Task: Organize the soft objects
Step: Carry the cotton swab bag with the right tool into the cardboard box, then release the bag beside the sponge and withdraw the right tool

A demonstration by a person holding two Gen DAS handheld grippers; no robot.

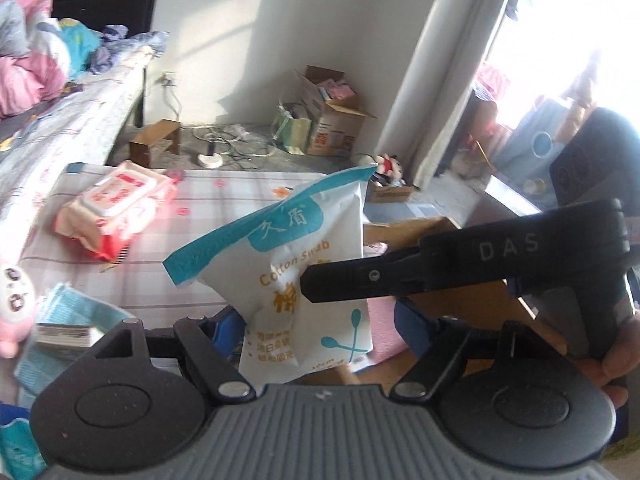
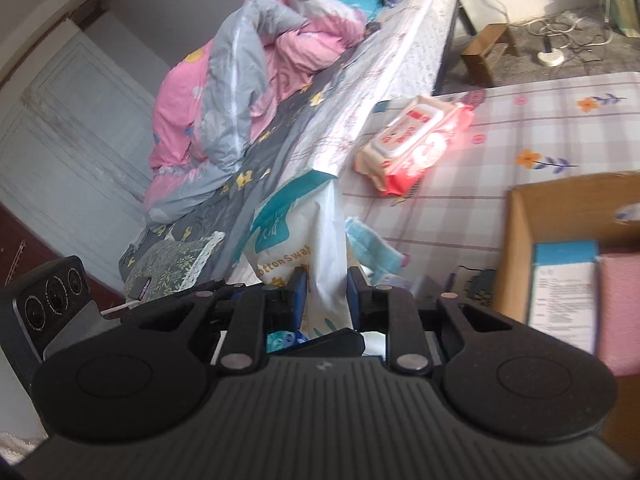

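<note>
Bedroom setting: checked tablecloth [image 2: 520, 120] over a low table, bed with pink quilt [image 2: 224, 92] alongside, floor clutter of cables and cartons beyond.

Item held: cotton swab bag [image 1: 304, 256], white with teal top band, soft and half-slack. It hangs in the air above the table, upright, top edge leaning away from the tools.

Right gripper [image 2: 326, 292]: blue pads pinched on the bag's lower part, jaws narrow, bag standing up out of them.

Left gripper [image 1: 320, 320]: jaws spread wide, the bag's bottom edge between them. No pad can be seen pressing on it, so this one reads as released.

Destination, judged: cardboard box [image 2: 560, 248], low and to the right of the right gripper, already holding a pale blue pack [image 2: 564, 280] and a pink pack [image 2: 620, 304] side by side.

Risks:
- Grip sits low on a limp bag, so the top may flop over and catch the box wall on entry.
- Slick film could slide out of the narrow pinch.
- Free room in the box looks small, so the bag may ride on the packs rather than settle.

Other stock nearby:
- Wet wipes pack [image 2: 412, 148], red and white, ahead of the right gripper on the cloth.
- Blue cloth [image 2: 372, 248], just behind the bag.
- Pink plush toy [image 1: 12, 308], far left of the left gripper.

Obstruction: the box's near wall lies between bag and opening.
</note>
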